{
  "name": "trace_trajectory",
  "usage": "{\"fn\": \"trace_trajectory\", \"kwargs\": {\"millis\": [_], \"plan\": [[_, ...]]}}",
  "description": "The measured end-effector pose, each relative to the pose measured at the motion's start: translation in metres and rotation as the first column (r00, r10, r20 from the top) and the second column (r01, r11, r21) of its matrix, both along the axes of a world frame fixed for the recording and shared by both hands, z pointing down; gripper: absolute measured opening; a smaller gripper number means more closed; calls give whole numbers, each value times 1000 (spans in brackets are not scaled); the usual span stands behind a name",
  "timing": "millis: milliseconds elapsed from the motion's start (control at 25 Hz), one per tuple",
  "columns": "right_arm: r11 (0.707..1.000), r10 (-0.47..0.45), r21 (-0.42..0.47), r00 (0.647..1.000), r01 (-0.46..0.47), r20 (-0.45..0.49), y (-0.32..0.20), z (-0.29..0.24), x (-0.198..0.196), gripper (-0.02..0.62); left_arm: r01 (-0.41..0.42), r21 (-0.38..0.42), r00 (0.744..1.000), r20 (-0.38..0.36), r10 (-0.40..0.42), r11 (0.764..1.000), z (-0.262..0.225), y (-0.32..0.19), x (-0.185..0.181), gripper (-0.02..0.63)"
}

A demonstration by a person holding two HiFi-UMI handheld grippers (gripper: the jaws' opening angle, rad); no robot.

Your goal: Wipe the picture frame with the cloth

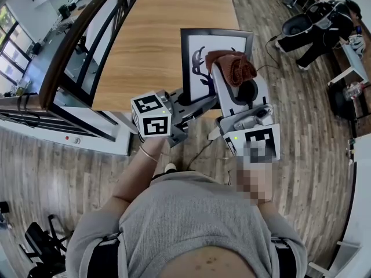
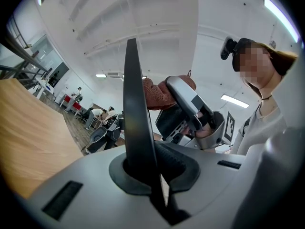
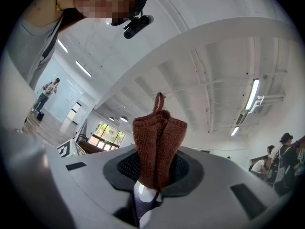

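Left gripper [image 1: 184, 100] clamped on bottom rim of picture frame [image 1: 215, 42], held upright over wooden table [image 1: 156, 45]; right gripper [image 3: 151, 185] pinches knitted cloth [image 3: 158, 144] at frame's front, contact unclear; frame probably stiff, light, glazing fragile: grip rim only; cloth soft, limp.

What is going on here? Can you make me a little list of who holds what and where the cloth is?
left gripper: shut on the picture frame's near edge
right gripper: shut on the cloth
picture frame: black, with a dark animal shape on white; held over the wooden table's near end, its face towards the person
cloth: reddish-brown, knitted and bunched up; at the frame's upper right side, seemingly against it
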State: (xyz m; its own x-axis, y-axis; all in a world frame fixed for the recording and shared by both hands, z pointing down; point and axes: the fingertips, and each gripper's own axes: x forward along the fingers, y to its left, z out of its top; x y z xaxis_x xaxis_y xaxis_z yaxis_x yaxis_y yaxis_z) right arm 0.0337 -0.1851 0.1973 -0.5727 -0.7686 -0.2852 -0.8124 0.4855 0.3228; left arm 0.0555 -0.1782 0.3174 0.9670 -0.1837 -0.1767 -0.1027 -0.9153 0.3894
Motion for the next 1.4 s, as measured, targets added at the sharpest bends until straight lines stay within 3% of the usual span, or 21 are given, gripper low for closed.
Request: {"fn": "trace_trajectory", "kwargs": {"millis": [680, 1280, 1400], "plan": [[999, -13, -36, 1000, 13, -3, 21, 20, 0, 97, 8, 32, 1000, -7, -8, 999, -1, 4, 2, 25], [995, -35, -92, 999, 35, 1, 37, 32, -2, 97, 26, 0, 998, -57, -26, 1000, -14, 3, 0, 23], [996, -36, -81, 998, 39, 43, 40, 27, -4, 97, 23, -3, 998, -62, -24, 1000, -16, 2, -1, 23]]}}
